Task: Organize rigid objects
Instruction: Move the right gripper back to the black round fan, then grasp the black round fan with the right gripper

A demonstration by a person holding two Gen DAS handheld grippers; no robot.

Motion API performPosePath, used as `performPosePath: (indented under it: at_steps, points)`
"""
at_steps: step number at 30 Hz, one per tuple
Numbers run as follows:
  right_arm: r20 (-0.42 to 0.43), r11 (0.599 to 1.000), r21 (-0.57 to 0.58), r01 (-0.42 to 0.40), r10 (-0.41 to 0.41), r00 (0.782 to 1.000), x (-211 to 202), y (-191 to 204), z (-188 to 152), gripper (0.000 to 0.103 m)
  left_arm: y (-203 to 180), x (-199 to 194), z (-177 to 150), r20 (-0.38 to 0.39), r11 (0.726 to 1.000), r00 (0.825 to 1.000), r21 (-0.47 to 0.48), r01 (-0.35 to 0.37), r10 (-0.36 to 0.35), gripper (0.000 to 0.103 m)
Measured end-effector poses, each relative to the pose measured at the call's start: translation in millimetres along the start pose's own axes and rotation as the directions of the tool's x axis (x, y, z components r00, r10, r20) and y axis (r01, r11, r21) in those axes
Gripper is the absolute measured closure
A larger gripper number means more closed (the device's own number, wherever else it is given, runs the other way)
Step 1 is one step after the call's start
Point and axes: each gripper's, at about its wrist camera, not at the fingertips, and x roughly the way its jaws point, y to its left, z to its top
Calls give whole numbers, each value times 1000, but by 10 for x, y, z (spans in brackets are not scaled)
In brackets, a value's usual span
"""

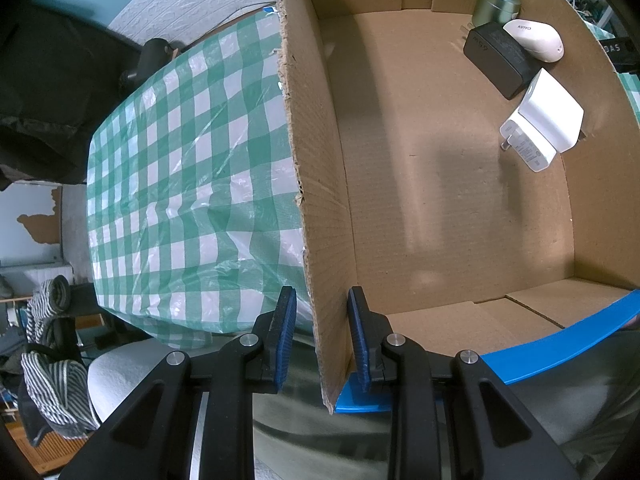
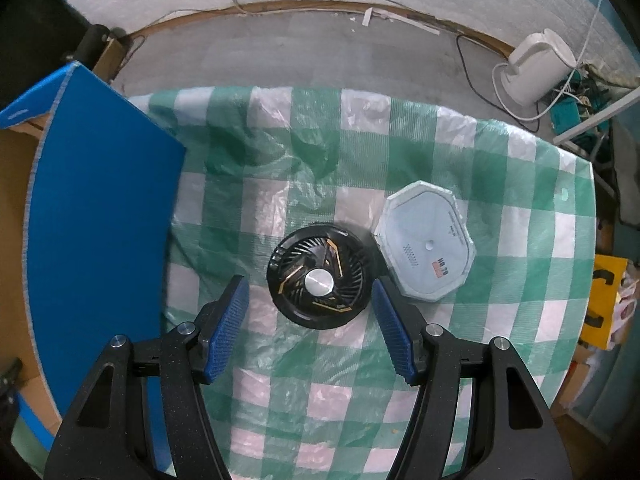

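Note:
In the left wrist view my left gripper (image 1: 322, 336) straddles the near end of the cardboard box's left wall (image 1: 316, 208), one pad on each side with small gaps, so it is open. Inside the box lie a white charger (image 1: 540, 120), a black charger (image 1: 500, 60), a white mouse-like object (image 1: 536, 40) and a green tin (image 1: 498, 0). In the right wrist view my right gripper (image 2: 312, 328) is open, just above and in front of a round black fan (image 2: 318, 278) on the checked cloth. An octagonal pale-blue box (image 2: 426, 244) lies right of the fan.
The blue outer side of the cardboard box (image 2: 100, 220) stands left of the fan. The green-and-white checked tablecloth (image 2: 360, 380) covers the table. A white kettle (image 2: 536, 68) and cables sit on the floor beyond the table's far edge.

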Motion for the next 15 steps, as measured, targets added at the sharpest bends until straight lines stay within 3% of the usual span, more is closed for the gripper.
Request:
performPosePath:
  at_steps: [15]
  points:
    - [-25,1000,7,27,-27,999,231,-34,55,40,13,-1,-12,1,1000,1000,1,1,-1,75]
